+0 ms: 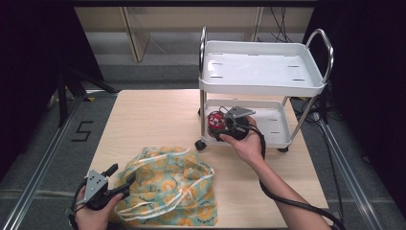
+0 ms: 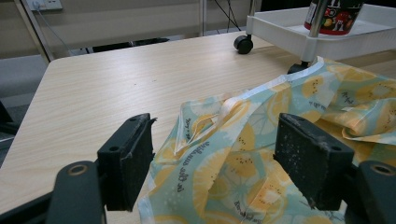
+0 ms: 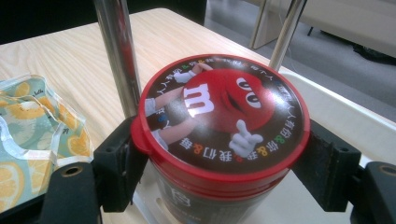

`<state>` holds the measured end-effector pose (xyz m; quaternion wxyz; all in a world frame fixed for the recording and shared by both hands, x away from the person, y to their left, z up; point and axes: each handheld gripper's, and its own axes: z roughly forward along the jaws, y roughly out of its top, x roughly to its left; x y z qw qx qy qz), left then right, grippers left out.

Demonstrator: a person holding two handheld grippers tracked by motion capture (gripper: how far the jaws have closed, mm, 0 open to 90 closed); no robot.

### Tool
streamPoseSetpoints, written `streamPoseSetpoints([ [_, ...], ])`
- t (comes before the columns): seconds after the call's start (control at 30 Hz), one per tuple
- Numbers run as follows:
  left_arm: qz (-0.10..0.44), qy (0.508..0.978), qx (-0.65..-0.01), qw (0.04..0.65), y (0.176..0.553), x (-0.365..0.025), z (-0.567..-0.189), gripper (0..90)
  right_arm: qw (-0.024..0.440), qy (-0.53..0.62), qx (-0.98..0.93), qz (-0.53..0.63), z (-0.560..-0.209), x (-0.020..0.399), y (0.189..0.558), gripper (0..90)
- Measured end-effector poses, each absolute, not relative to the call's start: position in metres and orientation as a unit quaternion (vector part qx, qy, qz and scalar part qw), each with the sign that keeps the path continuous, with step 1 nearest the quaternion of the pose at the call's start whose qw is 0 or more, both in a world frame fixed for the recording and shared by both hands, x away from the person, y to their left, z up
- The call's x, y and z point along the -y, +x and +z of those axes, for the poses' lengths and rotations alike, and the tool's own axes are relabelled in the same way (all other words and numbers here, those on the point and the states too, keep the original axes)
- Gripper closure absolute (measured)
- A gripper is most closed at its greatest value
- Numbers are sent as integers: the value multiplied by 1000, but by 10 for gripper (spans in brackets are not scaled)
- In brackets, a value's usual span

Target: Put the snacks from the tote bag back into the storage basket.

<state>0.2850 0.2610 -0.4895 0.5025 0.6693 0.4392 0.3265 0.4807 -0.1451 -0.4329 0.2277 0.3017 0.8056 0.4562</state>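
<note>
Light wood table (image 1: 158, 120), seen from above. White two-shelf trolley (image 1: 261, 86) with chrome posts and black castors stands at the far right of the tabletop; top shelf bare. Right gripper (image 1: 225, 125) reaches to the near left corner of the lower shelf, jaws clamped on a candy tub (image 1: 216, 122), one pad on each side just under the lid. Tub is upright, over the lower shelf beside the chrome post; whether its base rests on the shelf I cannot tell. In the right gripper view the tub (image 3: 219, 135) has a dark body and a red lid printed with a red cartoon candy character, white "m" on its front, white gloves, ringed by small coloured lettering. Fabric bag (image 1: 167, 184) lies crumpled near left on the table: pale teal cloth with yellow-orange citrus slices, white trim and straps. Left gripper (image 1: 115, 184) sits at the bag's left edge, jaws spread wide with a fold of the cloth between them, not pinched.
</note>
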Motion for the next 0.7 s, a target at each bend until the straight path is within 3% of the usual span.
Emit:
streamPoseSetpoints([
  [0.7,326,670,-440,502,285,-261,-489,274,224,301,-810,451,-439,142,480,260],
])
